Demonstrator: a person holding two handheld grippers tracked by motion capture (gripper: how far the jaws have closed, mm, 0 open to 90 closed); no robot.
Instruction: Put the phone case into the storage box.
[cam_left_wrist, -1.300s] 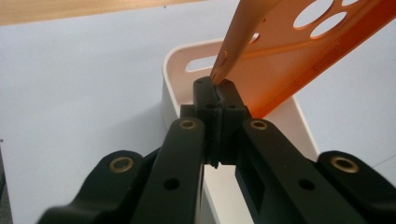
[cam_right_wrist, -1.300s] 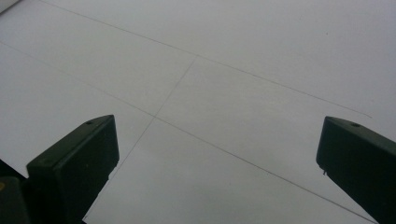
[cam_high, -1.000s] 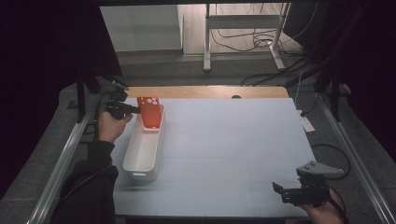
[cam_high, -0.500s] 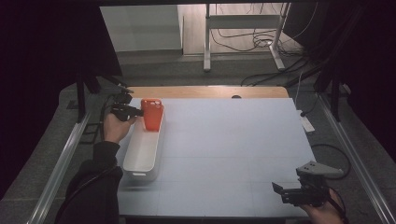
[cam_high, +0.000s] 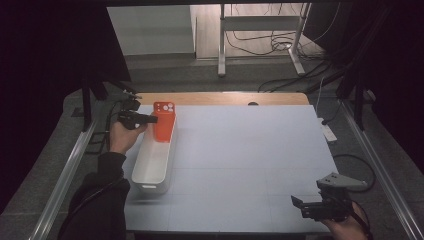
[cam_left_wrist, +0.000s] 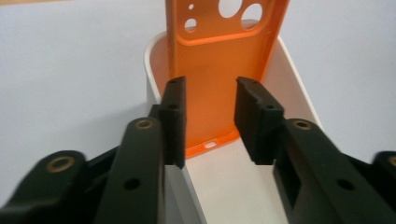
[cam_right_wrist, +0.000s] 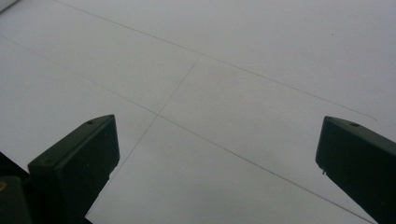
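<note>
Left gripper (cam_high: 150, 119): at the far left of the table, held level by the person's left hand (cam_high: 122, 136); its jaws have just been opening and now stand partly apart with a clear gap. In the left gripper view the pads (cam_left_wrist: 173, 119) press on nothing.
Phone case (cam_left_wrist: 224, 70): orange, upright at the far end of the white bin (cam_high: 150, 170), bottom edge on the bin floor, back leaning on the end wall, camera holes on top. It stands just beyond the jaw tips, apart from them.
How it will handle: likely very light, thin and flexible, a soft shell that bends if squeezed across its open face; not fragile. It seems only loosely propped, so a nudge could tip it.
Where to take hold: probably one long side rim, pinched across its thin wall.
Table (cam_high: 250, 150): pale blue-grey, bare in the middle.
Right gripper (cam_high: 312, 206): near right corner, jaws wide apart, nothing between them.
</note>
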